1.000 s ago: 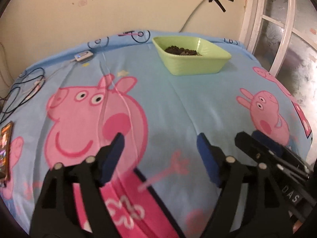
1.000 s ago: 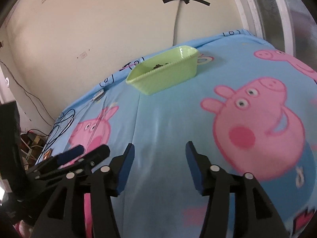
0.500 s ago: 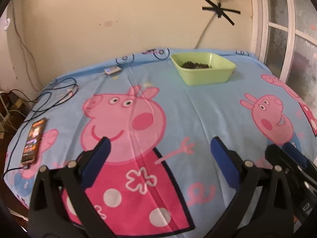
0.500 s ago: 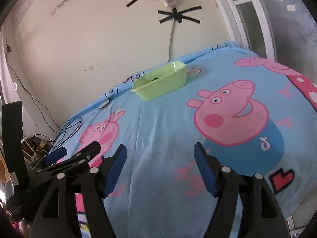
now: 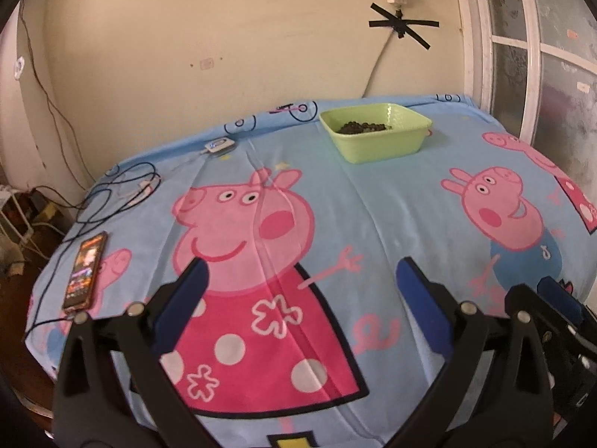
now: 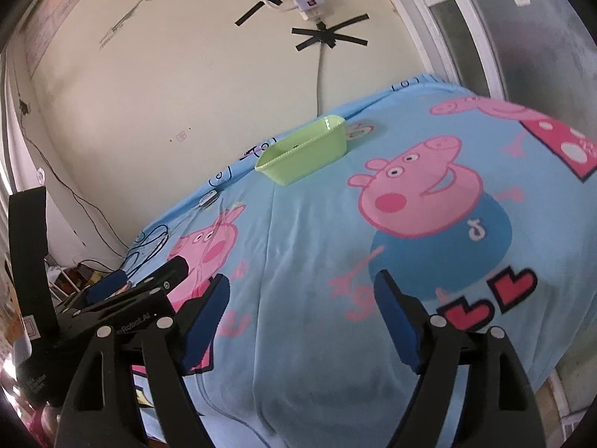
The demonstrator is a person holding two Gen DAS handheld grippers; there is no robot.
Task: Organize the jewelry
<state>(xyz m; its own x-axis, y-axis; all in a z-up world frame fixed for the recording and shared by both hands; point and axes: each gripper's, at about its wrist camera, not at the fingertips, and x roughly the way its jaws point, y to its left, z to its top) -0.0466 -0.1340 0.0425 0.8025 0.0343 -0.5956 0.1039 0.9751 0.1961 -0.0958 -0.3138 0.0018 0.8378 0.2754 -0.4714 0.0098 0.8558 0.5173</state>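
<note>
A light green tray [image 5: 377, 132] stands at the far side of the table, holding a heap of dark beaded jewelry [image 5: 363, 127]. It also shows in the right wrist view [image 6: 304, 155], where its contents are mostly hidden by the wall. My left gripper [image 5: 298, 295] is open and empty, held high over the near part of the table, far from the tray. My right gripper [image 6: 302, 311] is open and empty beside it, over the near edge. The right gripper shows at the right edge of the left wrist view [image 5: 552, 310].
A blue cartoon-pig cloth [image 5: 391, 224] covers the table. A phone [image 5: 84, 270] lies at the left edge, with black cables [image 5: 119, 190] and a small white device [image 5: 218, 145] beyond it. A wall and a window [image 5: 541, 56] stand behind. The left gripper's body [image 6: 123, 298] is at my right gripper's left.
Both grippers have pulled back and risen away from the tray, so more of the table shows. Their jaws have stayed open and empty.
</note>
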